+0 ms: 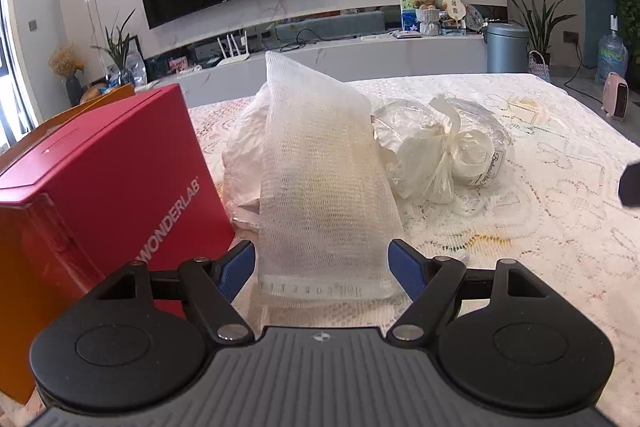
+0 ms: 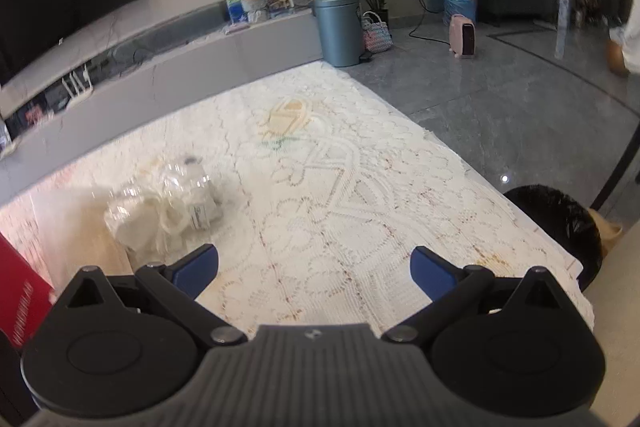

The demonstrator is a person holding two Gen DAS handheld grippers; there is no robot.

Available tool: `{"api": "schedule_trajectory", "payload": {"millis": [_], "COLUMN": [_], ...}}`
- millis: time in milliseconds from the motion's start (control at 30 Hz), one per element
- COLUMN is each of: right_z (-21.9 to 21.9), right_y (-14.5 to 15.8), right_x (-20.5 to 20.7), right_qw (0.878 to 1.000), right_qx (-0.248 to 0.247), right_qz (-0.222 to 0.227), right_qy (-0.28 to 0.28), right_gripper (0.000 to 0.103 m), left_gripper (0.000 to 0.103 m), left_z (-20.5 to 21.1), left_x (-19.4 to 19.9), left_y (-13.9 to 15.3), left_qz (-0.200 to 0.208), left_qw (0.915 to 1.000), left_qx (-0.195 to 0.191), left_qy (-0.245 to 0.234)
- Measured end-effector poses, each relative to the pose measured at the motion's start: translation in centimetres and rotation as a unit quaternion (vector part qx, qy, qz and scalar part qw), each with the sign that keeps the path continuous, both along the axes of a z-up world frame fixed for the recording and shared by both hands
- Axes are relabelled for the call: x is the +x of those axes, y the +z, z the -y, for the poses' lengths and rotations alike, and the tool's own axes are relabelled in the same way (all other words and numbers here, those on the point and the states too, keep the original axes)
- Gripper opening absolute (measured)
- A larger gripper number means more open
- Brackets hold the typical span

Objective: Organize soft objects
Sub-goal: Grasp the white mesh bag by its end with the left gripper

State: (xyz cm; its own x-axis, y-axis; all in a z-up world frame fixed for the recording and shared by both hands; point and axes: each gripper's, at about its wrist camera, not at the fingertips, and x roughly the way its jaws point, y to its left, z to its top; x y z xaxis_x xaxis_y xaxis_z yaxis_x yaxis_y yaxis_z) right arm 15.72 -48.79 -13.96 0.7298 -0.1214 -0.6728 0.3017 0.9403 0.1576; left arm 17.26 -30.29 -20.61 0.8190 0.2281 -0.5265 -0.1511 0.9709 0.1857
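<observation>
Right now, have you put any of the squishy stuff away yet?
Nothing looks put away yet. The white mesh bag stands between the open left gripper fingers, ungripped. The knotted plastic bag and a crumpled white bag lie on the lace tablecloth beside the red box. The right gripper is open and empty.

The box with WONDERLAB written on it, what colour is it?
The box is red with white lettering, clearest in the left wrist view.

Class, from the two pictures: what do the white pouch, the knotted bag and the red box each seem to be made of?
White pouch: soft open-weave mesh, matte; its grid of threads shows.
Knotted bag: thin clear plastic film, glossy and crinkled.
Red box: probably coated cardboard with a smooth satin face, crisp folded edges and printed lettering.
</observation>
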Motion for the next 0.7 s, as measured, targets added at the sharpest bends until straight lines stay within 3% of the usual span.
{"api": "schedule_trajectory", "payload": {"millis": [133, 267, 433, 500, 700], "right_z": [0.4, 1.1, 0.5, 0.4, 0.3], "right_y": [-1.4, -1.8, -1.8, -2.1, -2.6], "right_x": [0.5, 0.8, 1.0, 1.2, 2.0], "right_qw": [1.000, 0.999, 0.999, 0.999, 0.997], "right_qx": [0.008, 0.041, 0.037, 0.045, 0.073], "right_qz": [0.006, 0.013, 0.018, 0.017, 0.016], "right_qy": [-0.021, -0.028, -0.011, -0.007, 0.000], "right_gripper": [0.100, 0.100, 0.100, 0.100, 0.100], "left_gripper": [0.082, 0.057, 0.029, 0.010, 0.004], "left_z": [-0.3, -0.5, -0.9, -1.4, -2.7], "left_x": [-0.1, -1.1, -1.5, -1.7, -2.5], "left_y": [-0.3, -0.1, -0.2, -0.1, 0.5], "left_qz": [0.006, 0.029, 0.018, 0.013, 0.008], "left_qw": [0.9999, 0.9995, 0.9995, 0.9994, 0.9980], "left_qx": [-0.001, -0.006, -0.016, -0.026, -0.057], "left_qy": [-0.013, -0.014, -0.020, -0.017, -0.026]}}
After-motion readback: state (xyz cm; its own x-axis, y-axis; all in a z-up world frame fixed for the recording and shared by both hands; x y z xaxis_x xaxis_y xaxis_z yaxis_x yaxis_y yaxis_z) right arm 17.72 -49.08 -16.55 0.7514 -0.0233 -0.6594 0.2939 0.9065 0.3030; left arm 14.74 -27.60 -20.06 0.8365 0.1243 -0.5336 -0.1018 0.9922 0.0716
